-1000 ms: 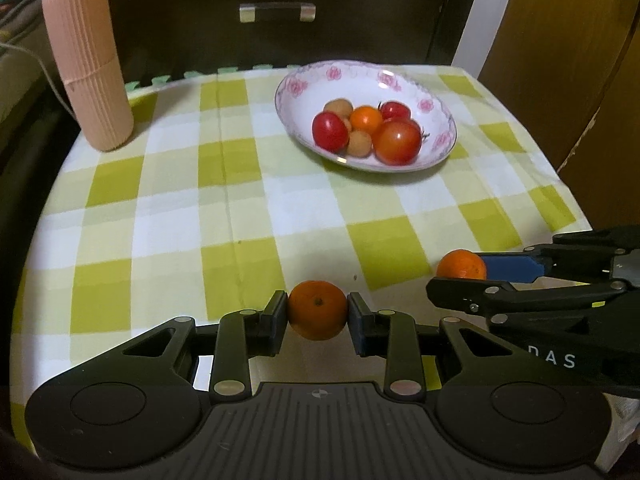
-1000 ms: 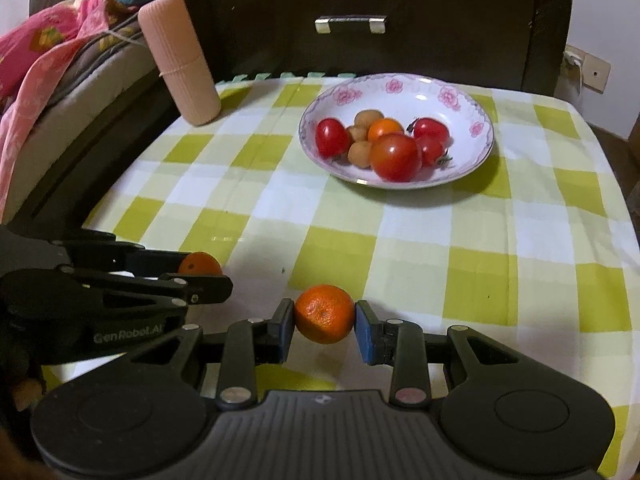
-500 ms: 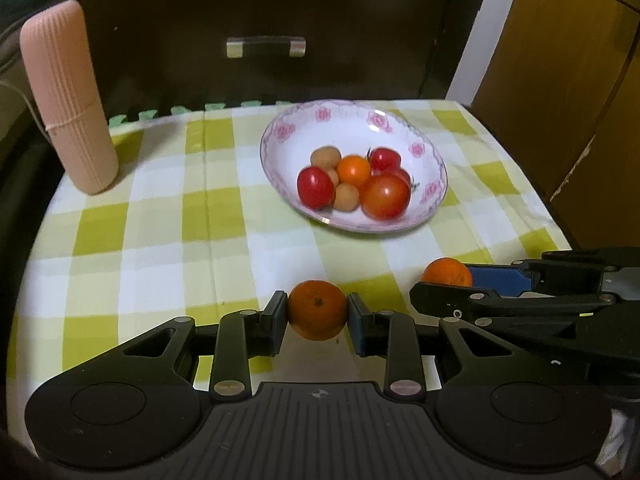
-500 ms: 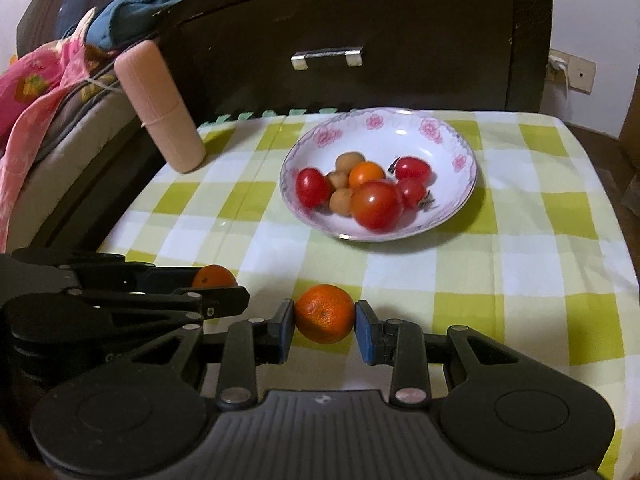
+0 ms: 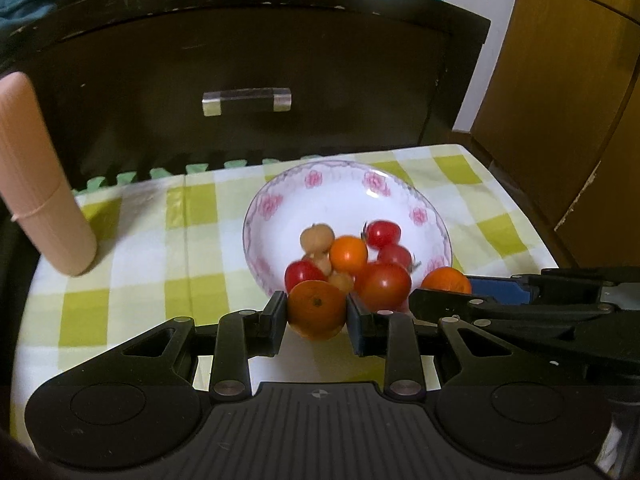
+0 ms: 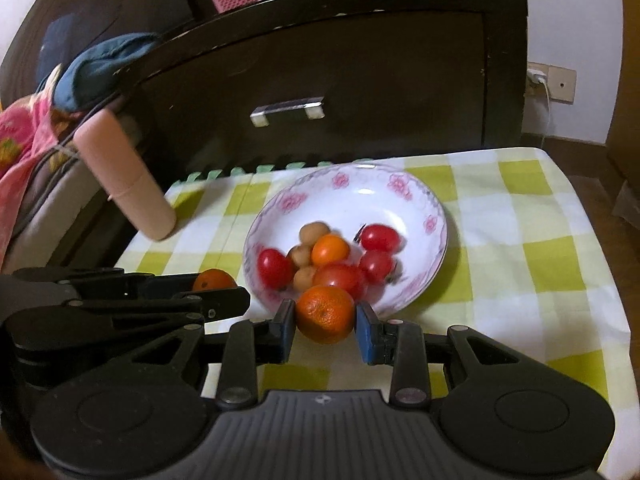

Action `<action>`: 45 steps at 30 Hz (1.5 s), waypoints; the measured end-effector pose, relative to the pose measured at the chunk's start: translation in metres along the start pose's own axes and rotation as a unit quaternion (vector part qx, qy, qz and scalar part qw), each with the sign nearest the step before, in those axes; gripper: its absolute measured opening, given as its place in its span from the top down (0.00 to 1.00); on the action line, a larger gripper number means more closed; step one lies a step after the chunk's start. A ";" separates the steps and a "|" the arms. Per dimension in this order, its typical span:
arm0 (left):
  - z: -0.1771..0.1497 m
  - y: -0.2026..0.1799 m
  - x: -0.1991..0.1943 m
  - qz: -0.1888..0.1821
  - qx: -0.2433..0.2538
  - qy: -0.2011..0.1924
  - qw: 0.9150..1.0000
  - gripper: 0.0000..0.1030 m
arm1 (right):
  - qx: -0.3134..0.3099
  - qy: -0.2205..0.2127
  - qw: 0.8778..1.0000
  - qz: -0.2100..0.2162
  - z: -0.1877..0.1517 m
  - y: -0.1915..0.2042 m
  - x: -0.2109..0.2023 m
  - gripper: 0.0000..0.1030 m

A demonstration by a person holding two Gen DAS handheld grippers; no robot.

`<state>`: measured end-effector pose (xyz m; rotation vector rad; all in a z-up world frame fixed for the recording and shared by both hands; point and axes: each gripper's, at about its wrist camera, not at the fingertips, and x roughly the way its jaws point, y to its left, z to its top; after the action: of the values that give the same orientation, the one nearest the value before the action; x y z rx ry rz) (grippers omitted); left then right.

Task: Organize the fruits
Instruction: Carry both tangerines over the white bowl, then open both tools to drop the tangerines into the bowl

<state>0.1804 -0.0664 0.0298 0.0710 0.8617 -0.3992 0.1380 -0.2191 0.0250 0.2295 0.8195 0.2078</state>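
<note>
A white bowl with pink flowers (image 5: 344,184) (image 6: 400,200) sits on the green-checked cloth, holding red tomatoes, a small orange fruit and a few tan fruits. My left gripper (image 5: 317,312) is shut on a mandarin (image 5: 317,308), just short of the bowl's near rim. My right gripper (image 6: 325,317) is shut on another mandarin (image 6: 326,308), also at the near rim. Each gripper shows in the other's view: the right one (image 5: 446,286) with its mandarin (image 5: 446,280), the left one (image 6: 214,284) with its mandarin (image 6: 214,279).
A pink ribbed cylinder (image 5: 40,184) (image 6: 128,184) stands at the table's far left. A dark cabinet with a clear handle (image 5: 246,100) rises right behind the table. Wooden panels (image 5: 568,100) stand to the right. Clothes (image 6: 48,100) lie piled at the left.
Both grippers have moved forward and a little up toward the bowl, each keeping its mandarin. The bowl now looks much closer, right past the fingertips.
</note>
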 end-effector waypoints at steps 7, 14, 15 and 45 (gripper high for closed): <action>0.015 0.003 0.018 0.001 -0.003 -0.003 1.000 0.63 | 0.015 -0.004 1.000 -0.003 0.016 -0.012 0.018 0.69; 0.023 0.005 0.032 0.001 -0.002 0.000 1.000 0.63 | 0.018 -0.008 1.000 -0.006 0.027 -0.020 0.033 0.69; 0.024 0.005 0.035 0.002 -0.001 0.000 1.000 0.63 | 0.020 -0.008 1.000 -0.006 0.028 -0.022 0.035 0.69; 0.032 0.016 0.059 0.004 -0.004 0.009 1.000 0.63 | 0.050 -0.016 0.999 0.003 0.032 -0.035 0.064 0.69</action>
<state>0.2442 -0.0778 0.0049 0.0711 0.8807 -0.3877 0.2081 -0.2389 -0.0083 0.3291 0.7991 0.1685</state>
